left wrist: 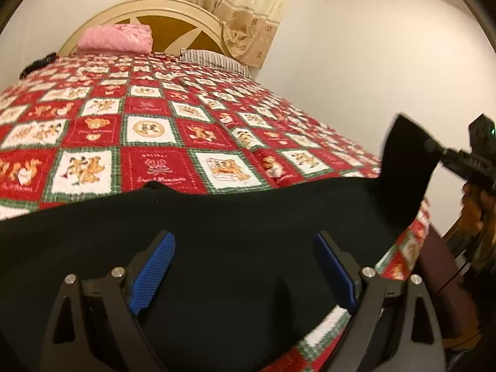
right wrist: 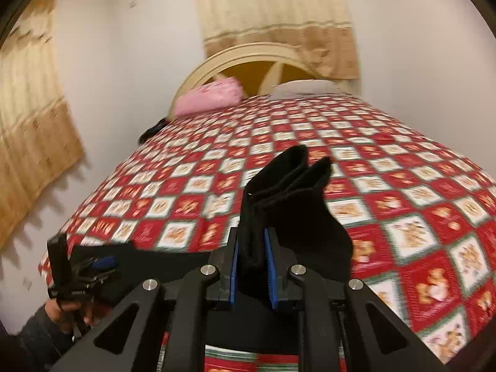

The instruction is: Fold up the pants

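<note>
Black pants (left wrist: 217, 232) under spread left gripper (left wrist: 243, 266); possibly pillows (left wrist: 116, 38) beyond.

Counts: 1 pants (left wrist: 217, 248), 2 grippers (left (left wrist: 245, 266), right (right wrist: 252, 266)), 1 quilt (left wrist: 155, 124), 1 headboard (left wrist: 148, 6), 2 pillows (pink (left wrist: 116, 38), striped (left wrist: 214, 59)), 2 curtains (right wrist: 31, 108).

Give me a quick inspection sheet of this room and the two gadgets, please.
Surface: bed quilt, red-and-white teddy-bear squares.
Job's things: black pants spread along the near bed edge; one end is lifted.
Clutter: pink folded blanket, striped pillow and a dark item near the headboard.
Grippers: left gripper open over the pants; right gripper shut on the lifted end.
Cables: thin dark cord at the far right.
Surroundings: cream headboard, beige curtains, white walls.
</note>
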